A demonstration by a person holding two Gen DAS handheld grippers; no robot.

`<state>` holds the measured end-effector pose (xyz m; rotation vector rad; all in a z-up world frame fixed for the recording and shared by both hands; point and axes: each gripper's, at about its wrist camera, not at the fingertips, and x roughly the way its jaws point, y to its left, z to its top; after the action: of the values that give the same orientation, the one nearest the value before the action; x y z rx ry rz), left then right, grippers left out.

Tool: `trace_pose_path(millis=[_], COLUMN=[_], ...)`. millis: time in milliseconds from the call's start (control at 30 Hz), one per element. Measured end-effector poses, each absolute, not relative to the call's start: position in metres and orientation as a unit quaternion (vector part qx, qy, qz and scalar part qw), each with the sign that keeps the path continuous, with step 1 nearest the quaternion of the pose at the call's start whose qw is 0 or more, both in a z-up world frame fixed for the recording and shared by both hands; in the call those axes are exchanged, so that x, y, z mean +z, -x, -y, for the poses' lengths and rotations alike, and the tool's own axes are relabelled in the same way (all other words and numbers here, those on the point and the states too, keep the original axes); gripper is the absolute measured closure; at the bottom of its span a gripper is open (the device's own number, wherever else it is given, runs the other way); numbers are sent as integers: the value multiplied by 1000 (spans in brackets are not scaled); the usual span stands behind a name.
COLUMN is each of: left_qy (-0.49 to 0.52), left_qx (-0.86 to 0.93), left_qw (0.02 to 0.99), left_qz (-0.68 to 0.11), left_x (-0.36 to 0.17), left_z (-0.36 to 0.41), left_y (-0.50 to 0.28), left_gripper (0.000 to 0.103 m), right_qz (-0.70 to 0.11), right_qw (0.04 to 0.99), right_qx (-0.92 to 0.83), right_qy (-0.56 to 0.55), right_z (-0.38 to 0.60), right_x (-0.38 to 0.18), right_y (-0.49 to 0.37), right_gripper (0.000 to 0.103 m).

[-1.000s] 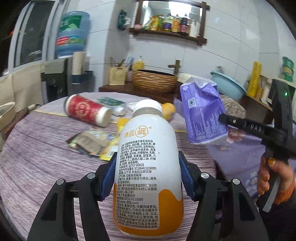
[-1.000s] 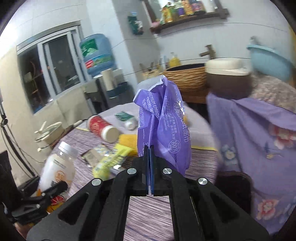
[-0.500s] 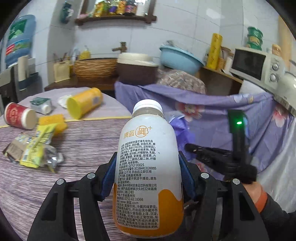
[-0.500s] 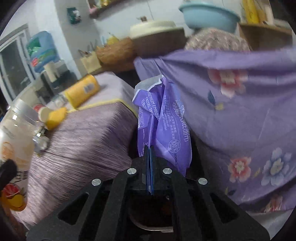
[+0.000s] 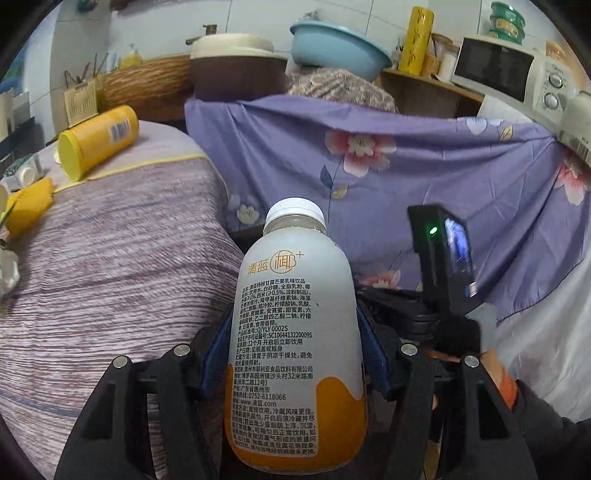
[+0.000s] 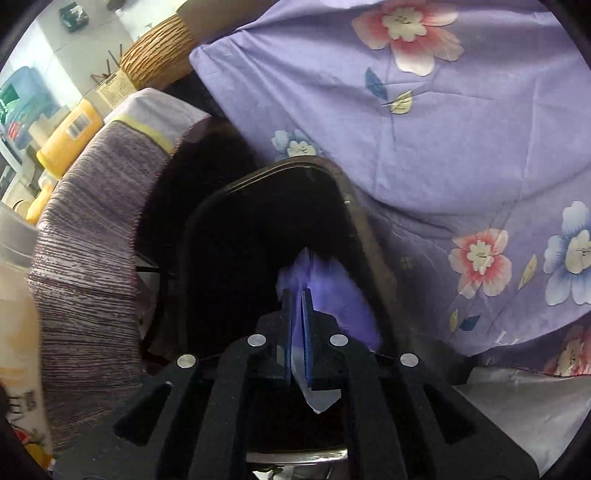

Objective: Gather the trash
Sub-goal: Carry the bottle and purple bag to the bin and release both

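bottle [image 5: 295,332]: frosted plastic, printed matt label
wrapper [image 6: 332,284]: purple film, glossy
bin [image 6: 354,206]: dark, shiny rim
surface [image 5: 110,277]: ribbed woven cloth

Purple floral cloth [image 5: 424,177] – white-orange bottle [image 5: 295,332], yellow canister [image 5: 98,138]

White tiled wall [image 5: 255,18], floral purple cloth [image 5: 424,166], perhaps covering furniture.

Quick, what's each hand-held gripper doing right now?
Left hand-held gripper: closed on the drink bottle.
Right hand-held gripper: jaws just opening, purple wrapper between them over the dark bin.
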<state>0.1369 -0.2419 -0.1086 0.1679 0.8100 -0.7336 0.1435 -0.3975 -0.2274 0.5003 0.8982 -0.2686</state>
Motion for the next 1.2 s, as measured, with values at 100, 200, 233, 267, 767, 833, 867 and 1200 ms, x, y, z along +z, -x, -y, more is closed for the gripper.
trace_pose_path(millis=[100, 200, 233, 267, 767, 833, 867, 1200], left_qy=[-111, -119, -116, -116, -161, -158, -157, -138], left_qx=[-346, -357, -364, -368, -374, -368, -367, -380], left_qw=[855, 852, 846, 843, 810, 806, 804, 818], left_qz=[-370, -364, -370, -374, -422, -437, -440, -410], left_x=[-116, -119, -120, -123, -189, -197, -198, -169], left_z=[256, 267, 271, 277, 348, 350, 350, 334], left_y=[-133, -131, -131, -131, -146, -152, -153, -138], left_gripper=[42, 42, 42, 42, 41, 40, 31, 7], right_qz=[-417, -397, -394, -392, -378, -380, -380, -386], right_qw=[866, 872, 872, 871, 850, 848, 847, 845], right_qx=[-140, -171, -178, -182, -247, -249, -249, -252], right_qy=[-238, -228, -229, -232, -272, -274, -275, -271], right_z=[406, 417, 423, 426, 479, 481, 481, 478], right_x=[-221, -214, -212, -210, -210, -212, -212, -212], right_y=[-134, -122, -117, -114, -56, -52, -52, -54], right_gripper=[50, 44, 44, 43, 42, 42, 42, 42])
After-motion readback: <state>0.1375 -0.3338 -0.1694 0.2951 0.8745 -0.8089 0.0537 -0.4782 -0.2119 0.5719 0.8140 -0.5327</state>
